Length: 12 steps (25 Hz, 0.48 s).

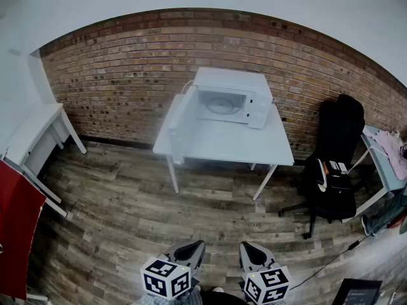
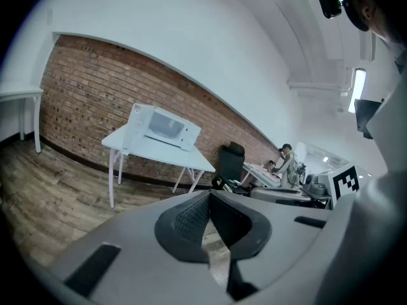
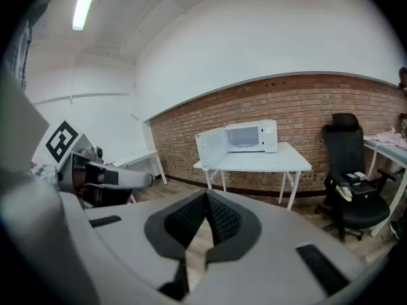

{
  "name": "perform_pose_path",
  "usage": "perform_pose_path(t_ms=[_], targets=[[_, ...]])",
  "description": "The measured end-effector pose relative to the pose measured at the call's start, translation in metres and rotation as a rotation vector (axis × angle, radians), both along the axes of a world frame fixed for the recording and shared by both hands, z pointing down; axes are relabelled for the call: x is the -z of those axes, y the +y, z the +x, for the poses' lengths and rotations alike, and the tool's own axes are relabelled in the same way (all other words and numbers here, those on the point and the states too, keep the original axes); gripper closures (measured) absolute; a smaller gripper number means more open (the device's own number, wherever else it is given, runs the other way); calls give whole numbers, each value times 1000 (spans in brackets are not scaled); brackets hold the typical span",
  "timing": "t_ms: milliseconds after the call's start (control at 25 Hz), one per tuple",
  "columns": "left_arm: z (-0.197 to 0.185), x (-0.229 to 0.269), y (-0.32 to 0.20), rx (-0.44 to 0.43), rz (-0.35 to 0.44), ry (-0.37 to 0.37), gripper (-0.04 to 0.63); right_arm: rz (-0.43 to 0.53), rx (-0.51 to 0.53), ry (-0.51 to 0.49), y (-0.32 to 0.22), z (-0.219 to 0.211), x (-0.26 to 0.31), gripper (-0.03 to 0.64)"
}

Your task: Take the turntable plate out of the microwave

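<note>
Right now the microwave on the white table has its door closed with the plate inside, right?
No, the door of the microwave stands open, swung out to the left, as the head view shows. The microwave is on the white table with the plate inside.

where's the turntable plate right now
In the head view, the turntable plate sits inside the open microwave at top centre, on the white table against the brick wall.

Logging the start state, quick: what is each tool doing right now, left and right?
Left grey tool: closed, holding nothing.
Right grey tool: closed, holding nothing.
</note>
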<state>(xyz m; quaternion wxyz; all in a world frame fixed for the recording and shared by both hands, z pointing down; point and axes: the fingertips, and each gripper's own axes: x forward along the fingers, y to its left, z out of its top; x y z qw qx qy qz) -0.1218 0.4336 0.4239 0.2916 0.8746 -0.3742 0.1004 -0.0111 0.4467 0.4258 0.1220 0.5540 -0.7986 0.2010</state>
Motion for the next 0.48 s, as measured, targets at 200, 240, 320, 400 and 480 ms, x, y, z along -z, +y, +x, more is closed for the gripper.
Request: perform_pose_path(t_ms=[200, 240, 320, 400, 480], targets=[[2, -2, 1, 2, -2, 3, 591, 1, -2, 2, 1, 1, -1, 600], [2, -2, 0, 1, -1, 3, 591, 1, -2, 1, 1, 1, -1, 600], [4, -1, -1, 0, 0, 2, 591, 1, -2, 1, 0, 2, 0, 600], [5, -2, -2, 0, 0, 1, 591, 1, -3, -1, -1, 4, 0, 600], [7, -2, -2, 1, 1, -1, 591, 2, -7, -6, -1, 6, 0, 600]])
